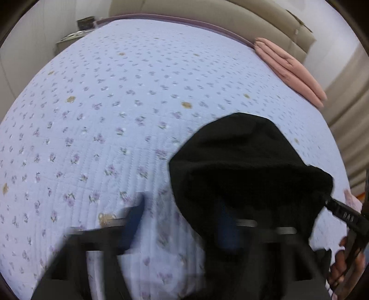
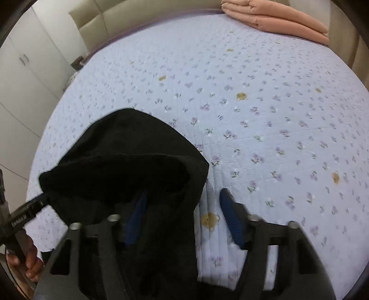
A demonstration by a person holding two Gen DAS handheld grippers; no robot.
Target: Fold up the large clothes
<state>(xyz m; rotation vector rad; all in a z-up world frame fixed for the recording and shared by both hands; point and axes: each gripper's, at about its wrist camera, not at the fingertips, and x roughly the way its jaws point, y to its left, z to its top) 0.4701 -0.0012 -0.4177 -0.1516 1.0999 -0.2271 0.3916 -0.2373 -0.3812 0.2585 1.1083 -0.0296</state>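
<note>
While both tongs (image 1: 180,219) (image 2: 184,217) gape apart, black garment (image 2: 129,161) drapes over bedspread (image 2: 276,115).

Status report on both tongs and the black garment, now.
Left tongs and right tongs both open, black garment draped over one finger of each. Garment bunched above the bedspread. Folded pink blanket far off, nothing blocking.
</note>
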